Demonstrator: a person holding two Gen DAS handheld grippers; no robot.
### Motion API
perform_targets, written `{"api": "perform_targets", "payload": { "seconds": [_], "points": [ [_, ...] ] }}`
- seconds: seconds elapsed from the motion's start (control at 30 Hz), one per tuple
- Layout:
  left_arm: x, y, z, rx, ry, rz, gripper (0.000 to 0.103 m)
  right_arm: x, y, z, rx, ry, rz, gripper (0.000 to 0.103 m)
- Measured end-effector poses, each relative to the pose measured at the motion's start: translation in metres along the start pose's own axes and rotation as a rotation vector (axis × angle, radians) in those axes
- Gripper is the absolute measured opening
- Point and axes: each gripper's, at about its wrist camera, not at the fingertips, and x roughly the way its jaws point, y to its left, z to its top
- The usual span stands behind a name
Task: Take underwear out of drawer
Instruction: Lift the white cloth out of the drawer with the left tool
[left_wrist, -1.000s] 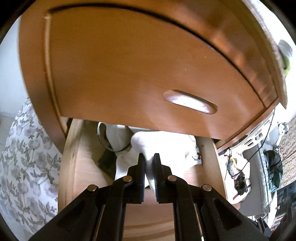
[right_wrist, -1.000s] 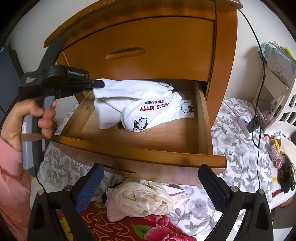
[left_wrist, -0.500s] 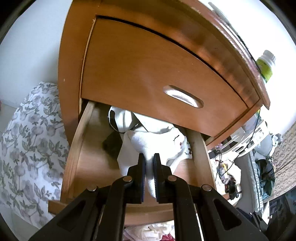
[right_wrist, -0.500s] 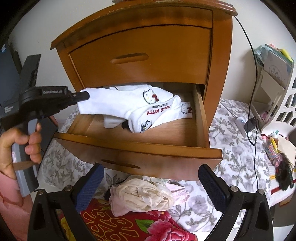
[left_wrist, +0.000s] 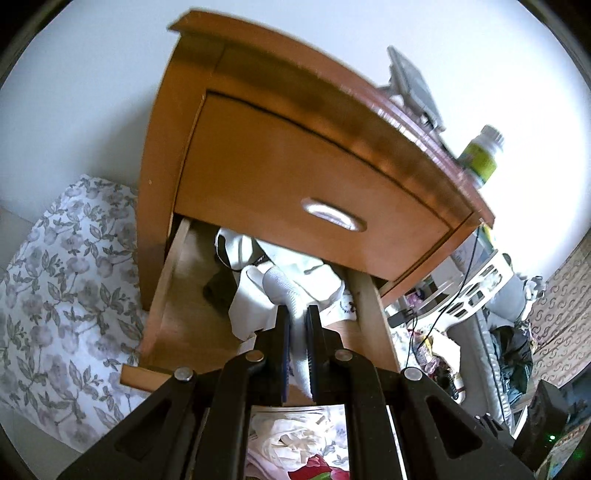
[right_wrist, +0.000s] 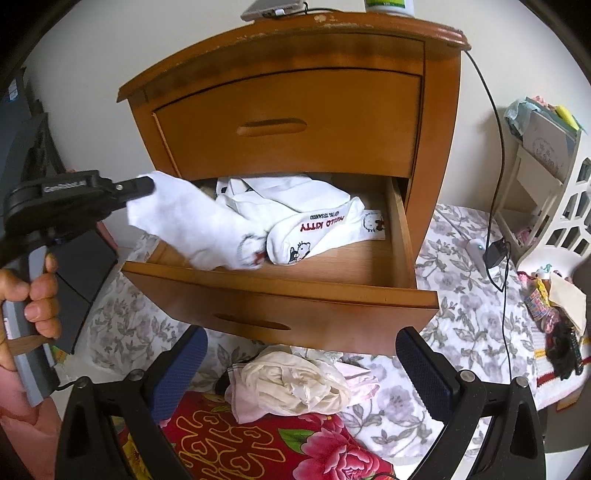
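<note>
White cotton underwear (right_wrist: 192, 225) pinched in closed black left gripper (left_wrist: 296, 325), hanging over front edge of open lower wooden drawer (right_wrist: 280, 291). Black right gripper (right_wrist: 301, 373) wide open, empty, below drawer.

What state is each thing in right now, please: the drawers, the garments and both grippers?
Lower drawer: pulled open.
Upper drawer: closed.
White garment: pinched at one end, lower end trailing over the drawer's front edge.
Hello Kitty garment: lying in the drawer.
Left gripper: fingers shut on the white garment.
Right gripper: fingers open, empty.
Cream garment: crumpled on the bed.
</note>
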Motion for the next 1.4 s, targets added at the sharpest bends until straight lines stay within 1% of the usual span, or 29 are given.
{"api": "perform_targets", "payload": {
  "seconds": [0.33, 0.5, 0.63, 0.83, 0.97, 1.13, 1.4],
  "points": [
    [-0.052, -0.005, -0.002, 0.010, -0.090, -0.039, 0.008, -0.018, 0.011, -0.007, -0.016, -0.026, 0.002, 0.103],
    [-0.083, -0.016, -0.003, 0.043, -0.144, -0.074, 0.008, -0.026, 0.015, -0.009, -0.020, -0.040, 0.000, 0.103],
    [-0.104, -0.024, -0.005, 0.067, -0.173, -0.117, 0.008, -0.032, 0.020, -0.011, -0.028, -0.050, 0.003, 0.103],
    [-0.126, -0.033, -0.009, 0.090, -0.199, -0.142, 0.008, -0.042, 0.026, -0.016, -0.038, -0.061, 0.010, 0.103],
    [-0.131, -0.038, -0.015, 0.099, -0.192, -0.141, 0.008, -0.050, 0.027, -0.020, -0.034, -0.077, 0.011, 0.103],
    [-0.126, -0.045, -0.025, 0.112, -0.156, -0.142, 0.008, -0.056, 0.024, -0.026, -0.026, -0.082, 0.010, 0.103],
    [-0.098, -0.066, -0.044, 0.160, -0.052, -0.159, 0.008, -0.061, 0.017, -0.031, -0.008, -0.089, 0.008, 0.103]
  ]
}}
